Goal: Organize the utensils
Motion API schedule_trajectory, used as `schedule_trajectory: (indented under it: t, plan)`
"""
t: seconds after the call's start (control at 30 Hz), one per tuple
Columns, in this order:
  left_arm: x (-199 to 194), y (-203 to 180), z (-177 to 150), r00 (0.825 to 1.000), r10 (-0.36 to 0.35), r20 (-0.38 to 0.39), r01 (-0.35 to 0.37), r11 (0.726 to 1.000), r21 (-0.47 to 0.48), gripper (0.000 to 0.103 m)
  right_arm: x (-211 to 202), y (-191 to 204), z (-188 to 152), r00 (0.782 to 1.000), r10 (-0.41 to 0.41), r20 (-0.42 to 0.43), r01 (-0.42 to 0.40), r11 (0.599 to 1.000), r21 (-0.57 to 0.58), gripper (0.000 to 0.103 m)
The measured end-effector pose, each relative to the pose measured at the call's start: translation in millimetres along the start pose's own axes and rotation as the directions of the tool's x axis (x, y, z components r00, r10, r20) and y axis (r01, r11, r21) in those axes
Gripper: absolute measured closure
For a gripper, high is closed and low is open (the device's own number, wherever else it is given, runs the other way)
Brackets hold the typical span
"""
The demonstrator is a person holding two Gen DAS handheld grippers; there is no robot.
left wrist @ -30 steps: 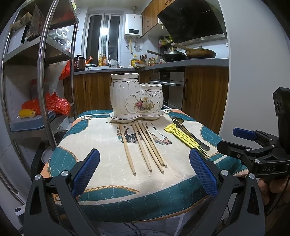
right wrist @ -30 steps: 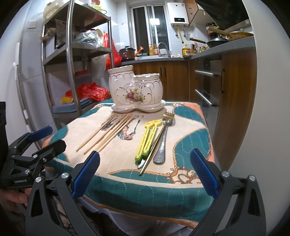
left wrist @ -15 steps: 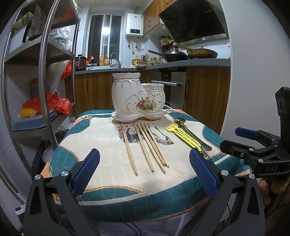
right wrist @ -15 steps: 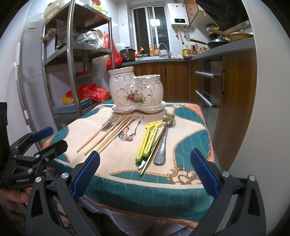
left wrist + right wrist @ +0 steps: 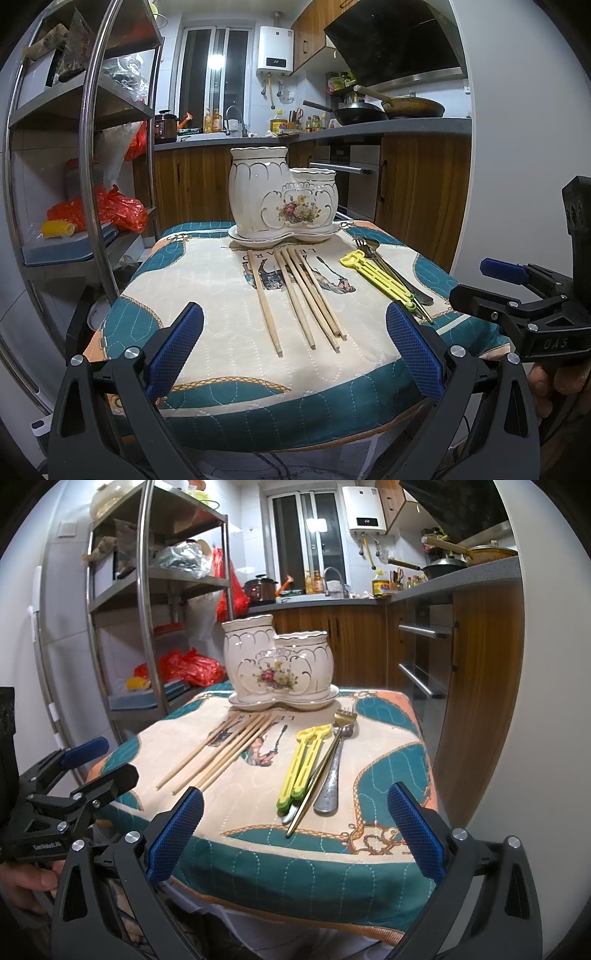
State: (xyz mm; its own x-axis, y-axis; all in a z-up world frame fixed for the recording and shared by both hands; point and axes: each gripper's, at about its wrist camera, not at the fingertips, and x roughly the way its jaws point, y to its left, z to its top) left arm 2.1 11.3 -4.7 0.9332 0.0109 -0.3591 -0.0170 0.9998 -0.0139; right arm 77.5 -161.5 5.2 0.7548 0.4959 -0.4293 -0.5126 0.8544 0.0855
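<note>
I see a cream ceramic utensil holder [image 5: 282,199], two joined pots with a flower motif and gilt trim, upright on its matching saucer at the table's far edge. Four wooden chopsticks [image 5: 295,295] lie flat just before it, roughly parallel, the leftmost slightly apart. To their right lies a yellow plastic utensil [image 5: 304,762]. Touching its right side: a gold fork [image 5: 325,760], tines toward the holder, and a silver spoon [image 5: 330,779], overlapping.

A quilted teal-bordered cloth [image 5: 229,402] covers the counter, carrying a ceramic utensil holder [image 5: 280,199], wooden chopsticks [image 5: 303,295], a yellow clip [image 5: 304,764] and metal cutlery [image 5: 332,768].
</note>
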Motion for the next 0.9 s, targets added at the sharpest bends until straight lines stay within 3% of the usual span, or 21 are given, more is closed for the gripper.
schedule_trajectory:
  t: [0.67,0.9]
  plan:
    - [4,1,0,1.0,0.005,-0.01,-0.006,1.0,-0.016,0.005,-1,5,1,1.0,0.014,-0.001,-0.014,1.0,-0.002,0.004]
    - [22,16,10,0.997,0.031,-0.077,-0.035,0.998,-0.056,0.006,3,2,5,0.999,0.034,-0.022,-0.034,0.999,0.022,0.005]
